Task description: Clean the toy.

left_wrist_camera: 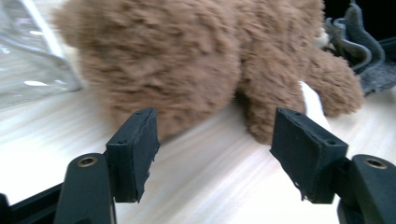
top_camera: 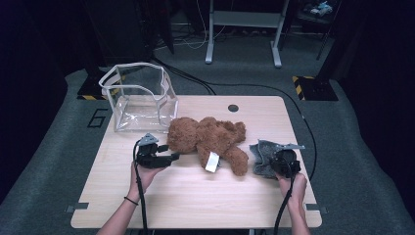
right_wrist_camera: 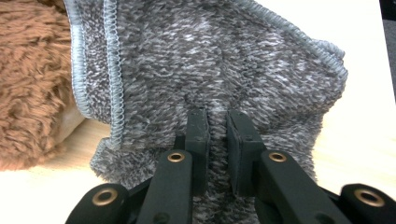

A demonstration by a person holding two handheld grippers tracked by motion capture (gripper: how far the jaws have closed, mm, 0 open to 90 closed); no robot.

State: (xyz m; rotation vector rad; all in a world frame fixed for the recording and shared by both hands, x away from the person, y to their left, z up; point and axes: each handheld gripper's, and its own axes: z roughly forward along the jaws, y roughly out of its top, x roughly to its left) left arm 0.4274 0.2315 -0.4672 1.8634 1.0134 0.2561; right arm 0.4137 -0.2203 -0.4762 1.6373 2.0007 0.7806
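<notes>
Your right gripper (right_wrist_camera: pixel 217 122) has its jaws nearly together, pinching a fold of the grey cloth (right_wrist_camera: pixel 210 65). In the high view that cloth (top_camera: pixel 262 156) sits at centre right of the frame, bunched on the table (top_camera: pixel 195 196) just under the gripper (top_camera: pixel 285 161).

Your left gripper (left_wrist_camera: pixel 215 140) stands open with nothing between its jaws. Its pads (left_wrist_camera: pixel 135 144) rest just short of the bear (left_wrist_camera: pixel 187 56), which spreads across the upper half of that view. In the high view the left gripper (top_camera: pixel 169 157) is at centre left, its tips just beside the bear's head (top_camera: pixel 183 137). The bear (top_camera: pixel 210 137) lies across the middle of the table, one foot near the cloth. A clear bag (top_camera: pixel 139 98) stands open at the upper left, close behind the bear's head.

Risks, as a judgement: the pinch takes only a thin fold, so the cloth may slip free if you lift fast. The cloth's edge lies near the bear's leg, and dragging it could snag the fur or the white tag (top_camera: pixel 212 161). Closing the open left jaws now would likely catch only fur, not a firm hold.
</notes>
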